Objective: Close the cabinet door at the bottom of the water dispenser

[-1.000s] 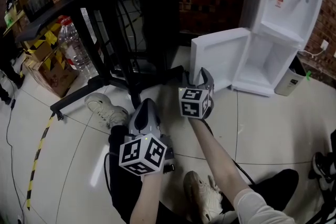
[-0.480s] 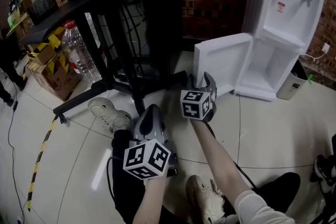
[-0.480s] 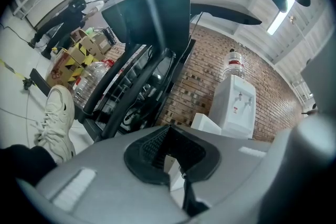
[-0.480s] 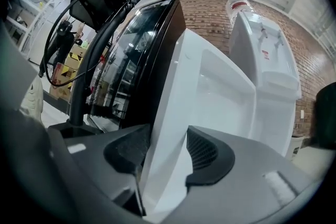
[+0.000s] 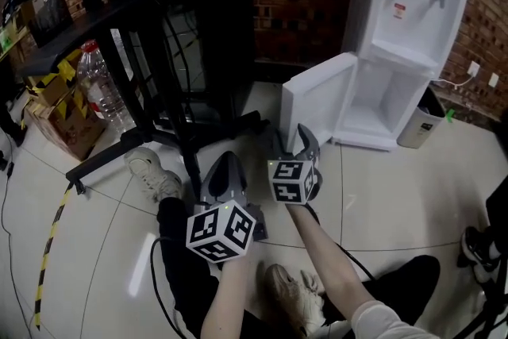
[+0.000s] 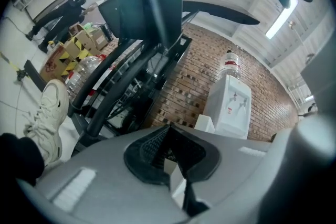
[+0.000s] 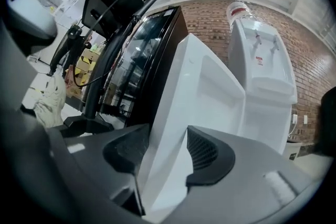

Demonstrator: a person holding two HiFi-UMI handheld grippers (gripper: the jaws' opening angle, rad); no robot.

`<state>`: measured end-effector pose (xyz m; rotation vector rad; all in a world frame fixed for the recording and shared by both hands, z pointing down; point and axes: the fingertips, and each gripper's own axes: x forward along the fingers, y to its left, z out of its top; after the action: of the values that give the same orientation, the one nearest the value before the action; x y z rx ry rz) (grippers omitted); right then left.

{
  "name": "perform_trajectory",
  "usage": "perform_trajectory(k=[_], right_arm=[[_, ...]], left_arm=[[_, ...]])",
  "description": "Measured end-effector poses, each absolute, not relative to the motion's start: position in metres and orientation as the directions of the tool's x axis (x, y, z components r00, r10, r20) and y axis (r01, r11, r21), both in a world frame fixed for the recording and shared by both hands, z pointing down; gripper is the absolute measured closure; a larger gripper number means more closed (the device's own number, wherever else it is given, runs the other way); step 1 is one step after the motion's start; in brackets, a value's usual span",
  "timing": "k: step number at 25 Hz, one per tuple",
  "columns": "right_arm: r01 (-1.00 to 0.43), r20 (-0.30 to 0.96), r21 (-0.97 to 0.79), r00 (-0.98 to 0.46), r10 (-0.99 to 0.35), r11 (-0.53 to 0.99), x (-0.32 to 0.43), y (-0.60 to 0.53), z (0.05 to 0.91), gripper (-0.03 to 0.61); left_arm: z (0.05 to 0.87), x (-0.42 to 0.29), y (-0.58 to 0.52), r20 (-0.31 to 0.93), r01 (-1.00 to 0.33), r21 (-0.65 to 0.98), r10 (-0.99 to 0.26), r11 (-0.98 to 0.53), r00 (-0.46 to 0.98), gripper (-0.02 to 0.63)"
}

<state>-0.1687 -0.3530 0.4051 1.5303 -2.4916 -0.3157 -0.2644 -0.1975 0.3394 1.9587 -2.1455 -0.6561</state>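
1. Find white plastic cabinet door (image 5: 317,103) swung open beneath white water dispenser (image 5: 405,4).
2. Expect light, stiff panel; push near free edge.
3. Note right claw (image 7: 164,144) just opening wider astride that edge, ungripped; left claw (image 6: 173,152) closed, empty.

The top of the water dispenser (image 5: 413,4) ran past the head view's upper edge; its red label (image 5: 399,10) was too small to read. The right gripper (image 5: 292,137) covered a lower corner of the cabinet door (image 5: 317,99).
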Motion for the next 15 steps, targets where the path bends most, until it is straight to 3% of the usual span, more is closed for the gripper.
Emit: perform_trajectory(k=[15], right_arm=[[-0.852, 0.028, 0.299, -0.441, -0.897, 0.429, -0.059, -0.298, 0.407, 0.363]], left_arm=[[0.346, -0.169, -0.248, -0.163, -0.962, 0.244, -0.983, -0.124, 0.086, 0.6]])
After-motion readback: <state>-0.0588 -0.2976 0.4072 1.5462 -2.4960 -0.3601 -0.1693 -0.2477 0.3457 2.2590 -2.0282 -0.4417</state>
